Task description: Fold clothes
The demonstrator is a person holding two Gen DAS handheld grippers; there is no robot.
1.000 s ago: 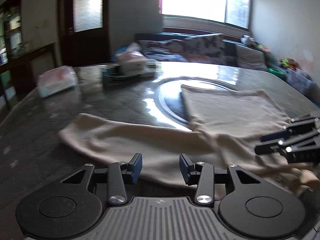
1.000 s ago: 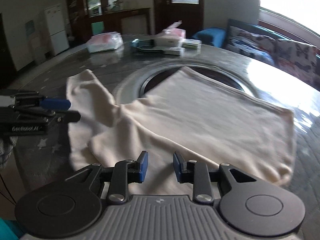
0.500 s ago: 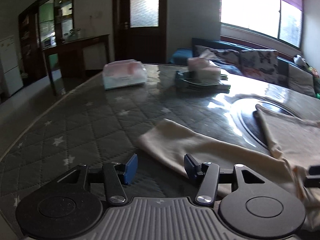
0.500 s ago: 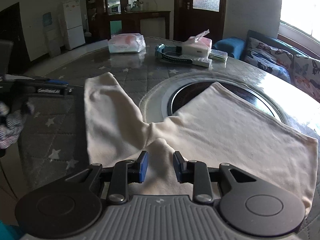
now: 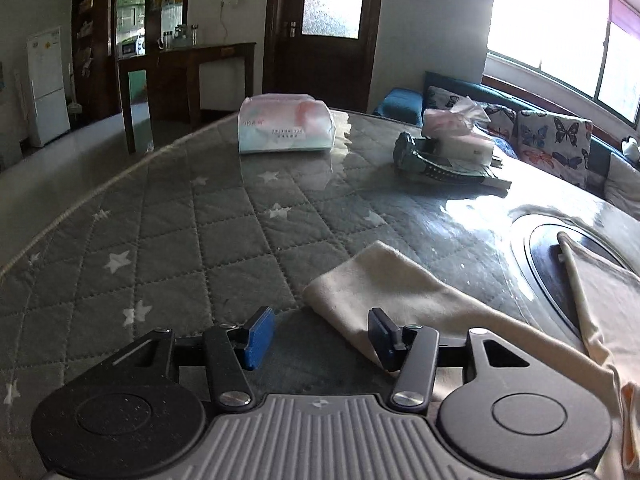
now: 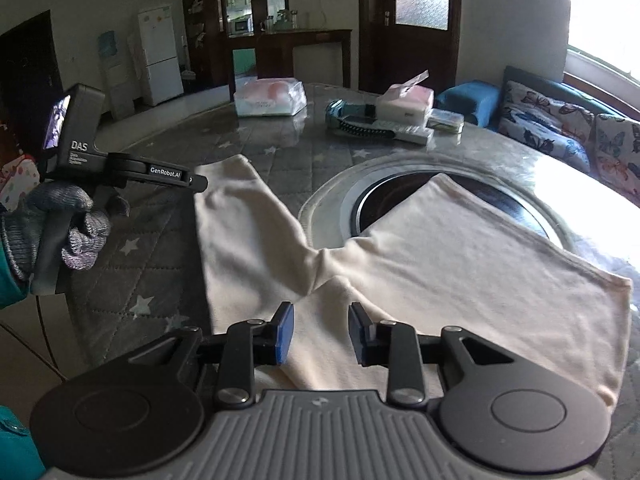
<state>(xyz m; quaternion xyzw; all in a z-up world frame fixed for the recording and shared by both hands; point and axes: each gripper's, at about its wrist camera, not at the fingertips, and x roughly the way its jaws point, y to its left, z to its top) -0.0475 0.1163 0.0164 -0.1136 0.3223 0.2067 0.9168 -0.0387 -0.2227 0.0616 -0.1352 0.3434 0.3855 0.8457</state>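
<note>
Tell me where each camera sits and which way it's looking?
Left wrist: on the left gripper, looking across the table past the sleeve; only its own open fingers show.
Right wrist: on the right gripper, over the shirt; its open fingers, the left gripper and gloved hand show.
Shared: shirt, table, tissue pack.

A lived-in home: a sofa with butterfly-print cushions [image 5: 552, 140] under the bright window at far right, a white fridge [image 6: 159, 54] far left, dark wooden door [image 5: 326, 28] between.
</note>
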